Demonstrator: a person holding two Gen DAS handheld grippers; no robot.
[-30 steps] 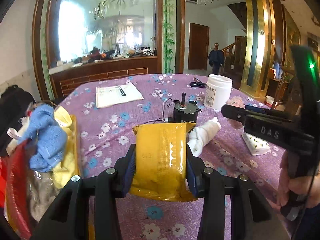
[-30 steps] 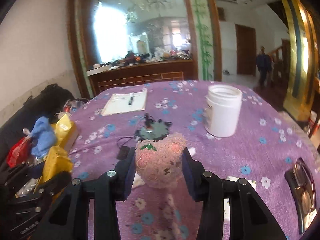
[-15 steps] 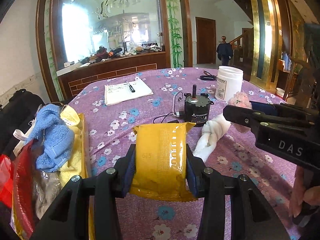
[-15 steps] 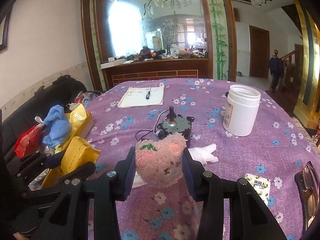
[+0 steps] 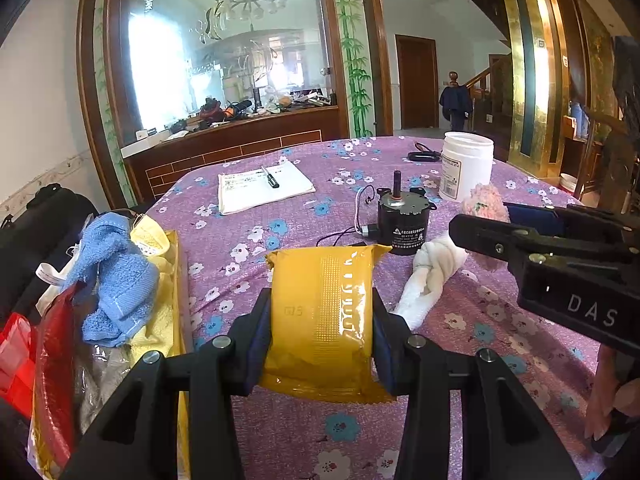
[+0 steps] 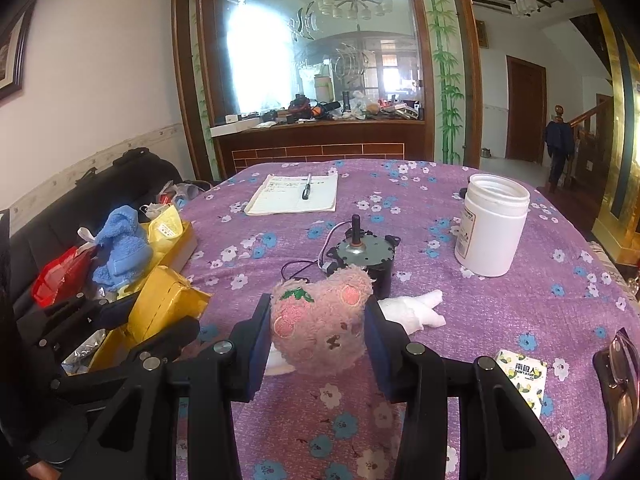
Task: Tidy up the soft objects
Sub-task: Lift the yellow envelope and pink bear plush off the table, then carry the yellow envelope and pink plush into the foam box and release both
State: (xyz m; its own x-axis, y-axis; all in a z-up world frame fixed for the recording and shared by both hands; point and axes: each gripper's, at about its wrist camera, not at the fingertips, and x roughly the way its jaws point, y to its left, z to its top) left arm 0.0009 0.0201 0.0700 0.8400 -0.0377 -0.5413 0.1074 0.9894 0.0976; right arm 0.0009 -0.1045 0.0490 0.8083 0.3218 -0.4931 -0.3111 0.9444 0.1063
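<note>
Your left tongs (image 5: 322,322) pinch a yellow packet (image 5: 322,312) upright between both fingers, held over the purple floral bench (image 5: 248,240), with the yellow box (image 5: 176,248) of soft stuff and a blue towel (image 5: 116,280) at 9 o'clock. Your right tongs (image 6: 318,330) pinch a pink plush toy (image 6: 320,326) above the bench. A white knotted cloth (image 6: 412,312) lies at 2 o'clock of the toy, just beside a black motor (image 6: 364,256); a white jar (image 6: 492,230) stands farther off at 1 o'clock.

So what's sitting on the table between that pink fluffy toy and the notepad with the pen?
In the right wrist view, a small black motor with thin wires stands between the pink toy and the notepad.
</note>
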